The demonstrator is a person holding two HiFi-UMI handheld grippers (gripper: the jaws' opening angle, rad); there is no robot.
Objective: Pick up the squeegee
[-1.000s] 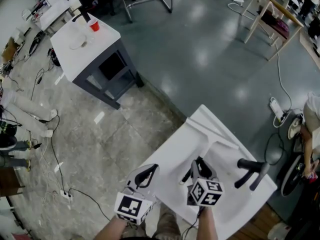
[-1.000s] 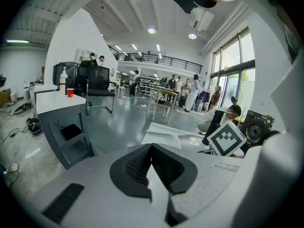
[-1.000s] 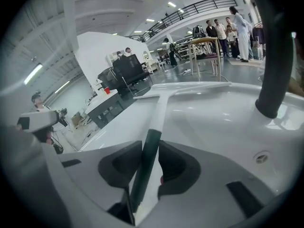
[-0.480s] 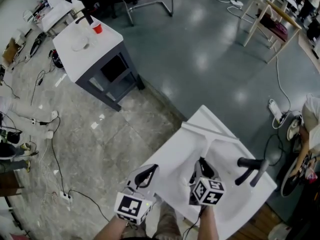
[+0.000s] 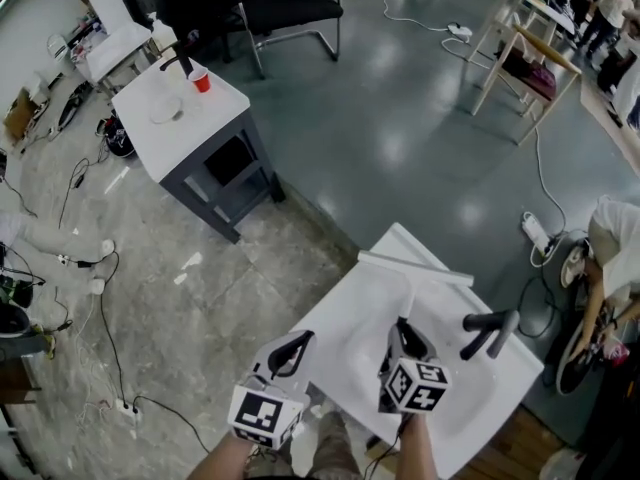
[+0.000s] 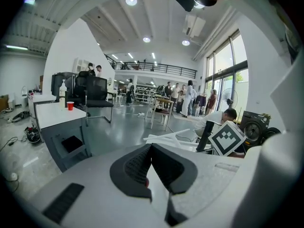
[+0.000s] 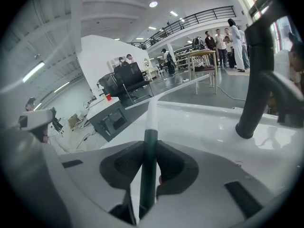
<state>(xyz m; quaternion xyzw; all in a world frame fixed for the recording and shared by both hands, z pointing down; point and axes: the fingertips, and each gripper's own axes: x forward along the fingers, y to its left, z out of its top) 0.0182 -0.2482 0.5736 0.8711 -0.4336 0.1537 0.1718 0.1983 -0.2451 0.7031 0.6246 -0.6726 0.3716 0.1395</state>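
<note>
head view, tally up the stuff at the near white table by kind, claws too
claws: 2 (left claw, right claw)
squeegee: 1
black upright fixture: 1
total: 4

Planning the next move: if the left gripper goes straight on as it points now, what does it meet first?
Most likely the white table, near its edge just beyond the left gripper, which tilts downward; depth is unclear.

My tabletop (image 5: 470,398) is glossy white; the squeegee (image 5: 410,293) handle looks smooth plastic; my right tongs' (image 7: 150,148) pads (image 7: 122,163) are matt black.
</note>
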